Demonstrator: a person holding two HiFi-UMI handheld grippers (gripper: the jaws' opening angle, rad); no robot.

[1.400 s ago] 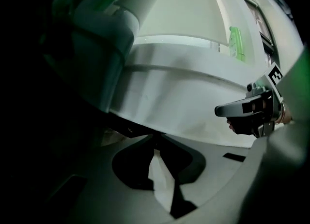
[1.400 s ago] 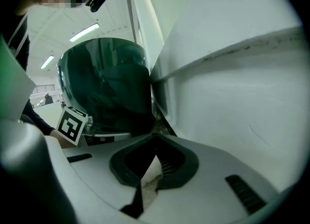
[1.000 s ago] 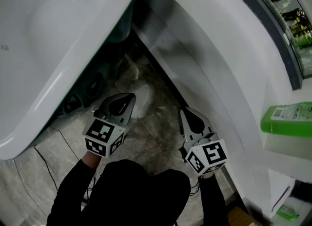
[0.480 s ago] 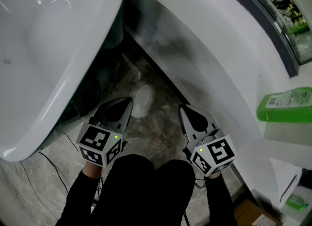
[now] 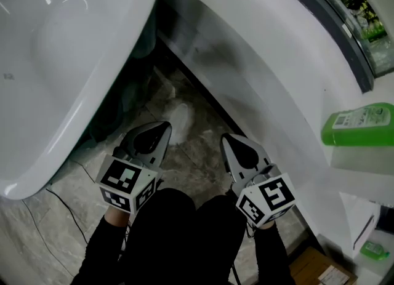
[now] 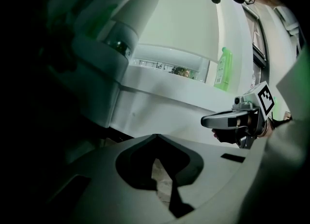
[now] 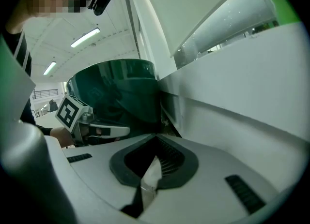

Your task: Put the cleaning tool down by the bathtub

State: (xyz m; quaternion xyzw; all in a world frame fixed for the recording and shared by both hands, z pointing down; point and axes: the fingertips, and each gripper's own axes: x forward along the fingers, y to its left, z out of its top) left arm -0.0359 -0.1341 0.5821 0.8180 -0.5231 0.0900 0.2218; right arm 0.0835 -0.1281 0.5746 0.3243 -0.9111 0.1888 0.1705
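Note:
A pale, fuzzy cleaning tool lies on the marbled floor in the narrow gap between the white bathtub on the left and a white curved wall on the right. My left gripper hovers just left of the tool with its jaws shut and nothing in them; whether its tip touches the tool is unclear. My right gripper is level with it on the right, also shut and empty. The left gripper view shows its own jaws closed and the right gripper across from them.
A green bottle lies on a white ledge at the right. The tub's dark underside overhangs the gap. A thin cable runs over the floor at the lower left. A cardboard box sits at the bottom right.
Both grippers have drifted slightly nearer to me and stay shut. The pale tool lies in the same spot on the floor.

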